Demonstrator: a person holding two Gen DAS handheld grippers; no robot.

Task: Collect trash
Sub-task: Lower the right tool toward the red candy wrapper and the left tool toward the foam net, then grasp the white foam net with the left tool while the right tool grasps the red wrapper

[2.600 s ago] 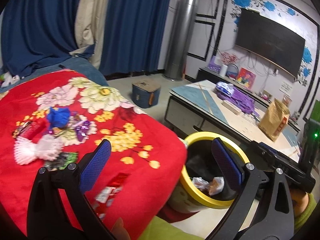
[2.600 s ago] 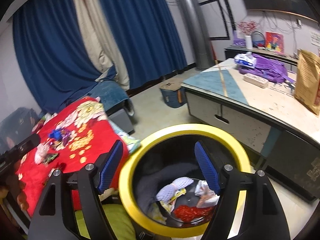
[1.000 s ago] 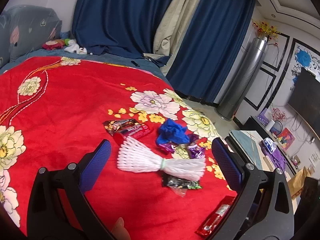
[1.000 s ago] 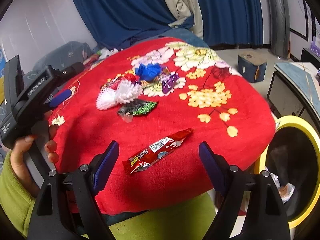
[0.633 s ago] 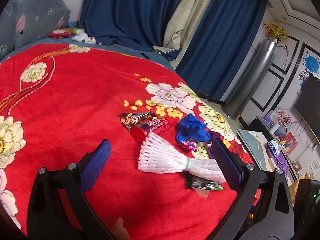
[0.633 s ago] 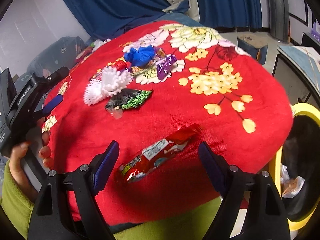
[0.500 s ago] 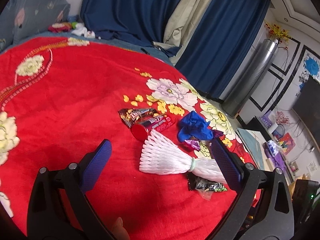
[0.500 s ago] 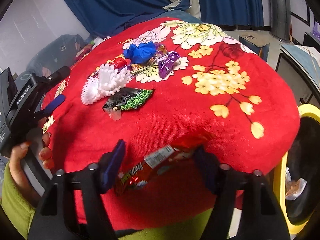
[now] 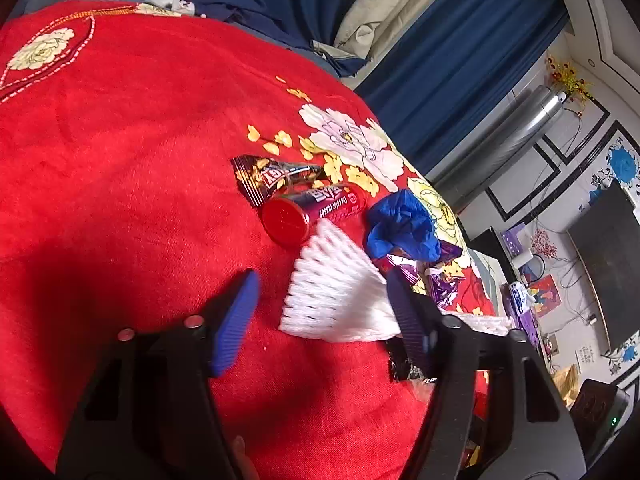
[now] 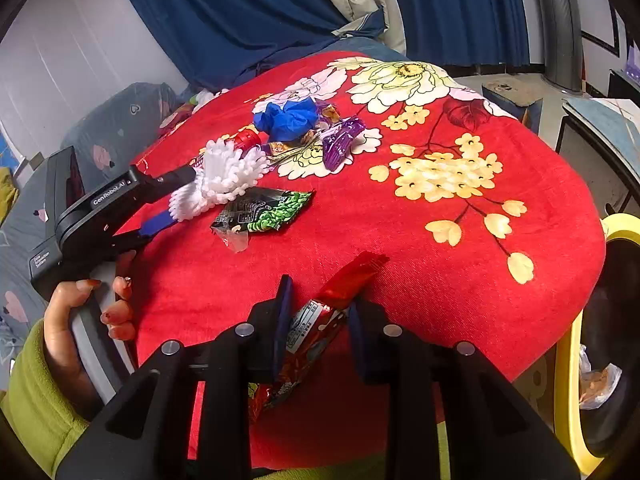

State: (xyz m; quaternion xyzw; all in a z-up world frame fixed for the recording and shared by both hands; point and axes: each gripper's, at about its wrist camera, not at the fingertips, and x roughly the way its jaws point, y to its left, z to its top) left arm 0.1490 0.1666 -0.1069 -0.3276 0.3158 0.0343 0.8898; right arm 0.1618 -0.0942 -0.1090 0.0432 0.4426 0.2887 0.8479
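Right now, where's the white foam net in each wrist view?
Left wrist: white foam net at centre, between the closing left gripper jaws, not yet pinched.
Right wrist: upper left, at the tips of the other gripper.
Shared landmark: blue crumpled glove just beyond the net.

Red blanket [image 10: 400, 240] with white and yellow flowers; white foam net [image 9: 336, 300]; yellow-rimmed bin [image 10: 576, 344].

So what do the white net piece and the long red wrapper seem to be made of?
White net piece: likely soft foam mesh, matte, shown by its puffy ribbed strands. Long red wrapper: likely thin plastic film, glossy, shown by its highlights, creases and serrated end.
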